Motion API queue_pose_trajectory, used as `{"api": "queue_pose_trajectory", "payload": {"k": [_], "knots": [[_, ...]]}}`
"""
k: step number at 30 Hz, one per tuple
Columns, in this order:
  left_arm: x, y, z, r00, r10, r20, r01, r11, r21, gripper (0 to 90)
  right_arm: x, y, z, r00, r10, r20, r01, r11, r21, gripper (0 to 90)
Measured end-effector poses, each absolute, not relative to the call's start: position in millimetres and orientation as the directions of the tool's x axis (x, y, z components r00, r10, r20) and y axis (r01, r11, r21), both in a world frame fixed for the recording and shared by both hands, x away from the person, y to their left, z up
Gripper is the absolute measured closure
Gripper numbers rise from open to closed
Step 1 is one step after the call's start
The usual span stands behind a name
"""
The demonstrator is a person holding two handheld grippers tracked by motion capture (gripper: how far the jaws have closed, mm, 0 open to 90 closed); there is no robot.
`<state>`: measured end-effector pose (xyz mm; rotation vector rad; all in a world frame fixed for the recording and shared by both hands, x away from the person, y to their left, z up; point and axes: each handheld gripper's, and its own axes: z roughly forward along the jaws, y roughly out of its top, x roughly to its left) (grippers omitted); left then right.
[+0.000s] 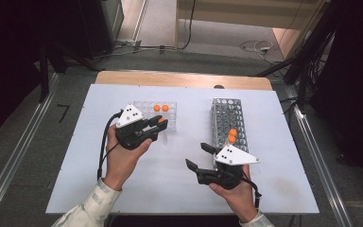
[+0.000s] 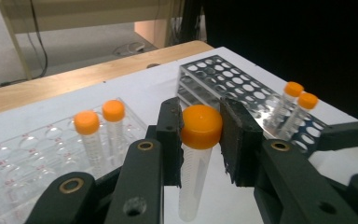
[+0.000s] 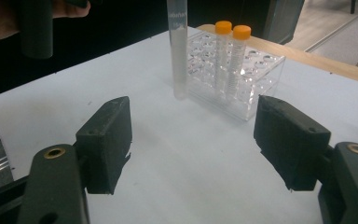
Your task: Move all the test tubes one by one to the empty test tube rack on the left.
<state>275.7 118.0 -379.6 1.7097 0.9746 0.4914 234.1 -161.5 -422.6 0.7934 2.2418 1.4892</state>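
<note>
The left gripper (image 1: pixel 162 124) is clamped on a clear plastic tube (image 2: pixel 193 179) with a smooth, rounded orange cap (image 2: pixel 201 126); the black pads press on the cap from both sides, and the tube hangs upright below them, its rounded tip clear of the white table (image 1: pixel 179 189). In the high view this gripper sits just near of a clear plastic rack (image 1: pixel 163 113) on the left half of the table. The rack is a see-through block with rows of round wells, and two more orange-capped tubes (image 1: pixel 161 108) stand side by side in its far part.

The right gripper (image 1: pixel 199 156) is held low over the table near the right front, its jaws spread wide with only bare tabletop between them. Its pads are matt black and roughly textured.

A metal rack (image 1: pixel 228 120) stands to the right of the clear one, well apart from it. It is a long, shiny box of perforated sheet, pierced with round holes, running from near to far. Two orange-capped tubes (image 1: pixel 232 135) stand in its near end, just beyond the right gripper. The table's far edge shows a strip of pale wood (image 1: pixel 179 79).
</note>
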Motion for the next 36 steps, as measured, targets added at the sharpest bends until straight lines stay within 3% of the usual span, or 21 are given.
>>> {"api": "queue_pose_trajectory", "payload": {"k": [36], "knots": [[334.9,157.8,-382.8,0.413,0.892,-0.182,0.428,-0.013,0.903,70.9,229.8,-195.6,-432.8,-0.755,0.654,0.05,0.301,0.277,0.912,24.9]]}}
